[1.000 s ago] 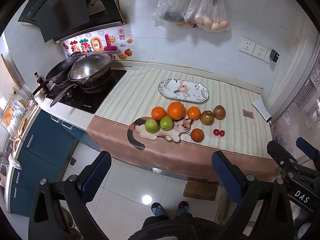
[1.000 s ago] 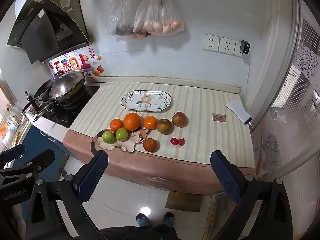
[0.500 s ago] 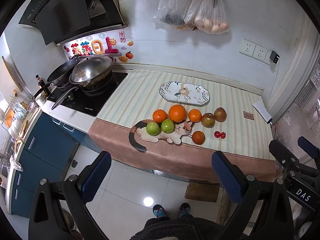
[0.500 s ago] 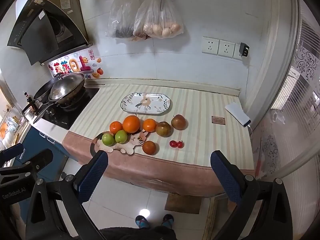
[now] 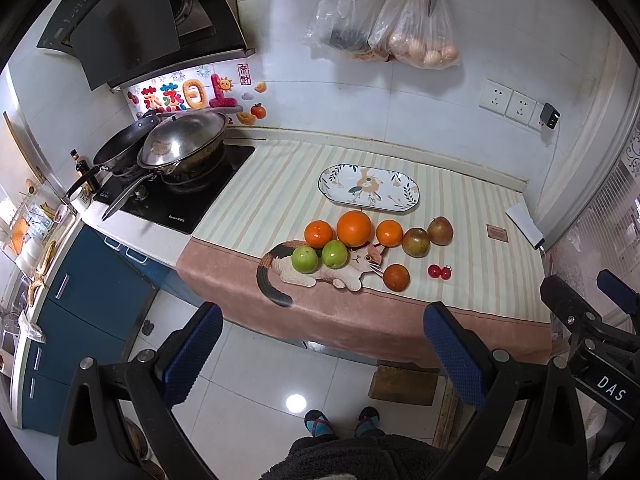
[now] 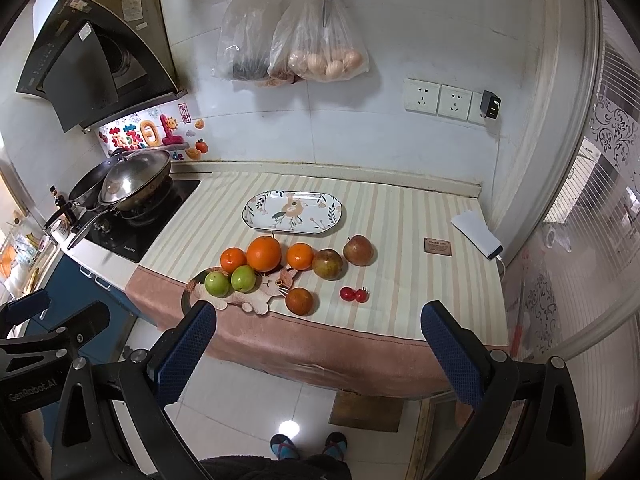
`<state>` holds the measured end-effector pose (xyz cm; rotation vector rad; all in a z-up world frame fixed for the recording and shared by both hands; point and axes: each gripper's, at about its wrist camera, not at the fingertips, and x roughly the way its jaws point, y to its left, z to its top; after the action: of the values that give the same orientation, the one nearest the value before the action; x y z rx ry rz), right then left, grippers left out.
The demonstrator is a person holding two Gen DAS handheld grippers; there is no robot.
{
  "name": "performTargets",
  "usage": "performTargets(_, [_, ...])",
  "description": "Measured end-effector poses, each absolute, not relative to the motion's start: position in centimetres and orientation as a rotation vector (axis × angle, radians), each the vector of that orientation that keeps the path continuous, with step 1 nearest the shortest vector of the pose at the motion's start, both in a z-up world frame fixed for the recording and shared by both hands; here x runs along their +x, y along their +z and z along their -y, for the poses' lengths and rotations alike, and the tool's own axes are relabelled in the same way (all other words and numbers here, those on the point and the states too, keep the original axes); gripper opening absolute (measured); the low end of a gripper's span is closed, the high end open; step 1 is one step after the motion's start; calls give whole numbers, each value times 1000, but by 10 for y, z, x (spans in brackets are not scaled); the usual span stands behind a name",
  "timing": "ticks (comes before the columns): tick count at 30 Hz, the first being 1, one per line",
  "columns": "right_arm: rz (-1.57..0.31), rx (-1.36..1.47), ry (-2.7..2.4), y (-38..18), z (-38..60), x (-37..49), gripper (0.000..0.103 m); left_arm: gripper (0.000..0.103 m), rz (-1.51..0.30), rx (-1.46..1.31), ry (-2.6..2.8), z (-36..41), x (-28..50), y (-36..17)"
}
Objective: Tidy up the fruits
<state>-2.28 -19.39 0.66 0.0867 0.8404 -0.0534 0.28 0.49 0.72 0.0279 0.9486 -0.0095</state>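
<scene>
Fruit lies on a striped counter cloth: a big orange (image 5: 354,228) (image 6: 264,253), two small oranges (image 5: 318,234) (image 5: 389,233), two green apples (image 5: 305,259) (image 5: 335,253), two brownish apples (image 5: 416,242) (image 5: 440,231), a dark orange fruit (image 5: 396,277) (image 6: 299,301) and two cherry tomatoes (image 5: 439,271) (image 6: 354,294). An empty oval patterned plate (image 5: 369,188) (image 6: 293,213) sits behind them. My left gripper (image 5: 324,354) and right gripper (image 6: 320,350) hang open over the floor, short of the counter's front edge, holding nothing.
A cat-shaped mat (image 5: 320,274) lies under the green apples. A hob with a lidded wok (image 5: 182,146) stands at the left. Bags (image 6: 316,44) and scissors hang on the wall. A white power bank (image 6: 476,234) lies at the right. A person's feet (image 5: 342,422) stand below.
Both grippers have moved slightly; the counter and fruit sit a little lower and nearer in both views. Nothing was picked up or shifted.
</scene>
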Motion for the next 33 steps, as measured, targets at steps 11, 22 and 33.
performTargets(11, [-830, 87, -49, 6, 192, -23, 103, 103, -946, 24, -6, -3, 14, 17])
performTargets(22, [-819, 86, -46, 9, 193, -22, 103, 103, -936, 24, -5, -1, 17, 20])
performTargets(33, [-817, 86, -45, 11, 194, -22, 103, 103, -934, 24, -5, -1, 16, 20])
